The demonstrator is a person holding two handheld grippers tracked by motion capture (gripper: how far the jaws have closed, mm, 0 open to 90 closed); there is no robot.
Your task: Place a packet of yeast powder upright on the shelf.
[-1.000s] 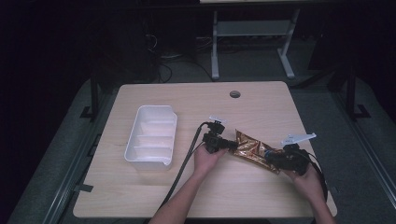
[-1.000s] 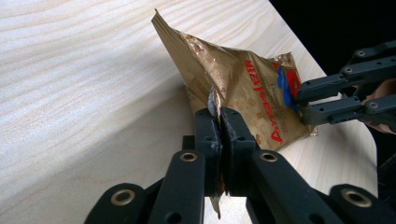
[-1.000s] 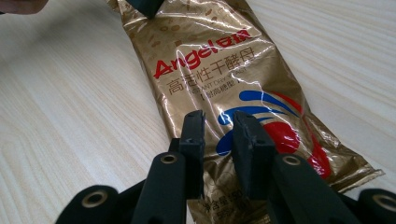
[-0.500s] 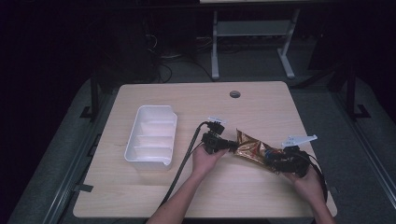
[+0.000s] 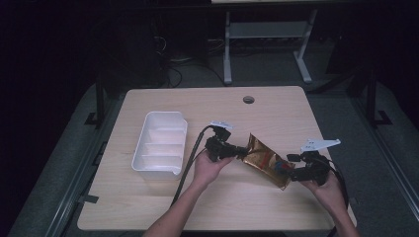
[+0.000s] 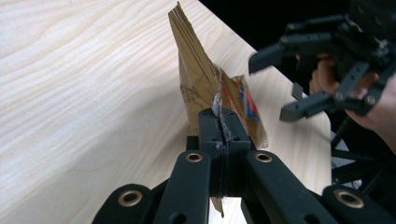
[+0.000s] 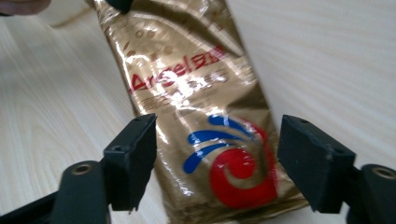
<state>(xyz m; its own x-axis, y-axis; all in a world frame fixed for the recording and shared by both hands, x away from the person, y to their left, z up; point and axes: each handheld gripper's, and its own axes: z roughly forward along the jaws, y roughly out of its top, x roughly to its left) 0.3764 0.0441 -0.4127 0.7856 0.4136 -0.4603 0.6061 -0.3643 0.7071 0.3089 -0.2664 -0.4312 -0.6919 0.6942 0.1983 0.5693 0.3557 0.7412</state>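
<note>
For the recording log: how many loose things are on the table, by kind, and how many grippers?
Gold foil packet: 1
White divided tray: 1
Grippers: 2, left gripper and right gripper
Total: 4

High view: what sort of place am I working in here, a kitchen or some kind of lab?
Probably a lab or recording workspace, not a kitchen. A plain wooden desk with a cable hole sits in a dark room, with cables and a metal table frame on the floor behind it.
</note>
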